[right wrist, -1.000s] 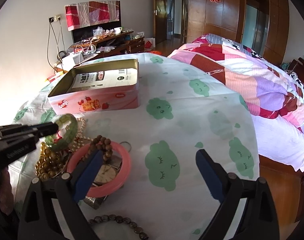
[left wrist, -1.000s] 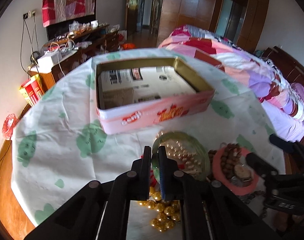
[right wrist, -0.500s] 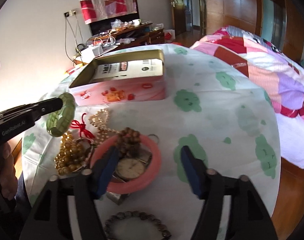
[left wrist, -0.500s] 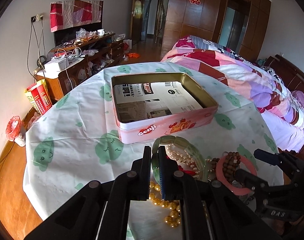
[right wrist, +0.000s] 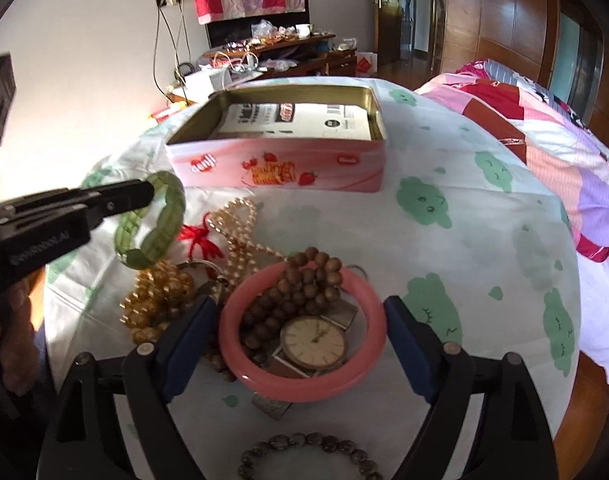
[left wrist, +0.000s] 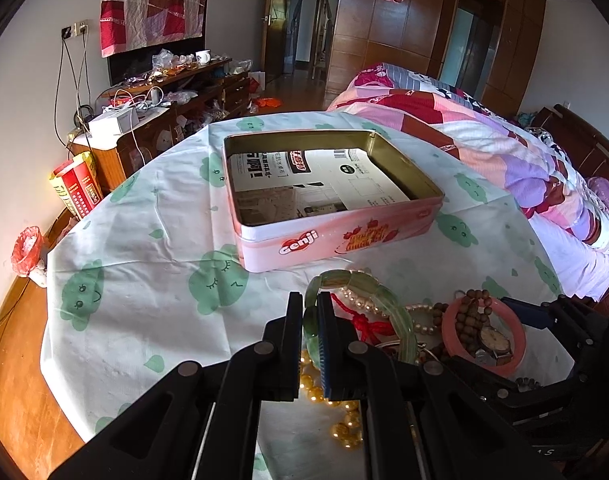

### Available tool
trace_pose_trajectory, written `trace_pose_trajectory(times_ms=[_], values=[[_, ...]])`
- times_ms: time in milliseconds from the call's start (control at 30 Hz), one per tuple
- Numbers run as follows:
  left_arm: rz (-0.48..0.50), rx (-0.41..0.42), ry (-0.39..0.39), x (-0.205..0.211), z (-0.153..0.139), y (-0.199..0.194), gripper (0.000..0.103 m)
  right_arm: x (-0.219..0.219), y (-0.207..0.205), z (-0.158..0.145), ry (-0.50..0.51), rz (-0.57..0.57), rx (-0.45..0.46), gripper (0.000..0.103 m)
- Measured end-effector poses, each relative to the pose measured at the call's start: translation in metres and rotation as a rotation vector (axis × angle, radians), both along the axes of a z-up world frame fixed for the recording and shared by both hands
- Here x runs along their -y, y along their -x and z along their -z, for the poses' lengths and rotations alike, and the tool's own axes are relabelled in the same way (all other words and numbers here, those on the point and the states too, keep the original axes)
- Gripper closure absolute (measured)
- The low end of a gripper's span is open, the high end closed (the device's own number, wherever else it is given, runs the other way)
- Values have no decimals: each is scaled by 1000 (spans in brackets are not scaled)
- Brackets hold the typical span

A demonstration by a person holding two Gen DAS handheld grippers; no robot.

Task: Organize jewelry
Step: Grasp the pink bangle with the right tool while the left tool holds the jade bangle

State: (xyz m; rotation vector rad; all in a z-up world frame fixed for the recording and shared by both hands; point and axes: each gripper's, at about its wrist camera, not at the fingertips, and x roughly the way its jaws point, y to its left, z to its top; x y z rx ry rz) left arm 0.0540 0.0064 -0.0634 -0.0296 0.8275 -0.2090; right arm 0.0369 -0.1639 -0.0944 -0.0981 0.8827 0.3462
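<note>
Green bracelet point(left wrist: 368, 300) pinched in left claw point(left wrist: 310, 312), lifted, near pink tin point(left wrist: 336, 240).

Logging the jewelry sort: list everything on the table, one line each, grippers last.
Tin: 1, pink, open, far side of table.
Green bracelet: 1, held off the table.
Pearl strand: 1, cream, before tin.
Red tassel: 1, beside pearls.
Gold beads: 1 pile, left.
Pink bangle: 1, around watch.
Wood beads: 1, brown, over bangle.
Watch: 1, pale dial.
Dark bead bracelet: 1, nearest.
Tablecloth: white, green print.
Left gripper: shut on bracelet.
Right gripper: open, straddling bangle.
</note>
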Motion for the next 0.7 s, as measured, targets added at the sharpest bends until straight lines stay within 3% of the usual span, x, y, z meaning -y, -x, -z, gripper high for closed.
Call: trace_pose_trajectory(times_ms=[200, 700], values=[[0, -2, 1, 0, 1, 0, 97, 3, 0, 1, -21, -11, -12, 20], [5, 31, 17, -2, -15, 0, 97, 7, 7, -24, -48, 2, 110, 20]])
